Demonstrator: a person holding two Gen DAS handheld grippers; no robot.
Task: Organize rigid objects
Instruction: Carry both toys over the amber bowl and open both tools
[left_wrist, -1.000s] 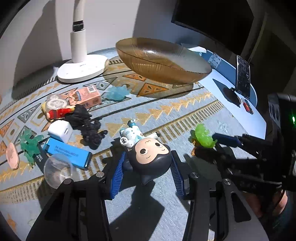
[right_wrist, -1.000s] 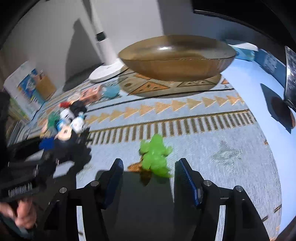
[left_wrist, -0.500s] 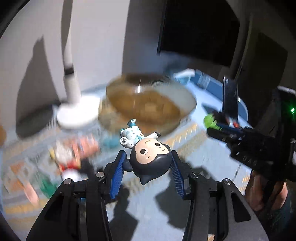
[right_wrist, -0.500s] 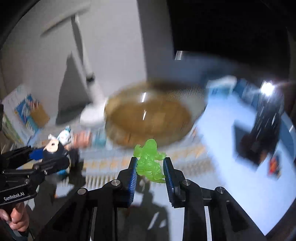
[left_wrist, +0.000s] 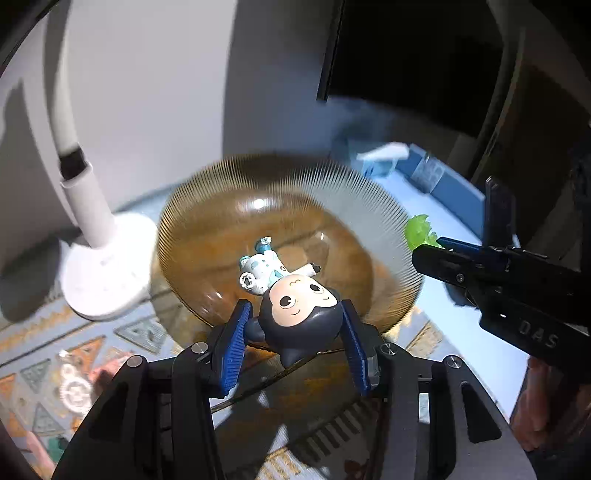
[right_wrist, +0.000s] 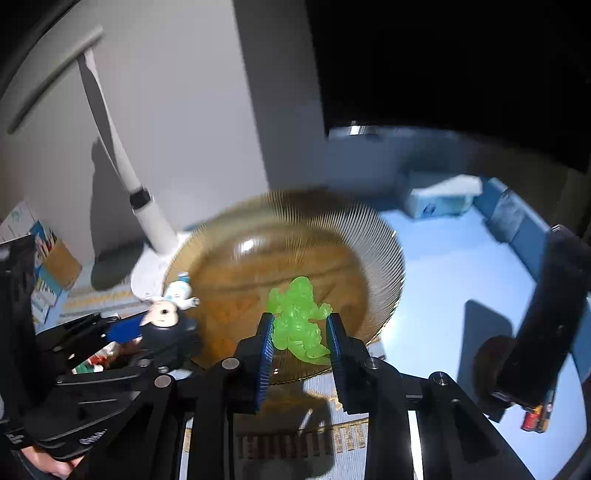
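My left gripper (left_wrist: 295, 332) is shut on a doll figure (left_wrist: 295, 314) with a big dark head and a white-and-teal body, held over the near rim of the amber ribbed glass bowl (left_wrist: 221, 229). My right gripper (right_wrist: 300, 332) is shut on a translucent green toy figure (right_wrist: 300, 321), also above the amber bowl's (right_wrist: 229, 258) near side. In the left wrist view the right gripper (left_wrist: 436, 247) comes in from the right with the green toy (left_wrist: 419, 230) at its tip. The right wrist view shows the left gripper (right_wrist: 159, 325) at the left with the doll (right_wrist: 166, 314).
A white lamp base (left_wrist: 107, 269) with a bent stalk stands left of the bowl. Small toys and boxes (left_wrist: 74, 380) lie on the patterned mat at lower left. A dark phone on a stand (right_wrist: 546, 314) rises at the right, and blue boxes (right_wrist: 439, 201) sit behind.
Both grippers lifted off the mat and moved forward over the bowl. The right gripper closed on the green toy and raised it. The left kept its hold on the doll.
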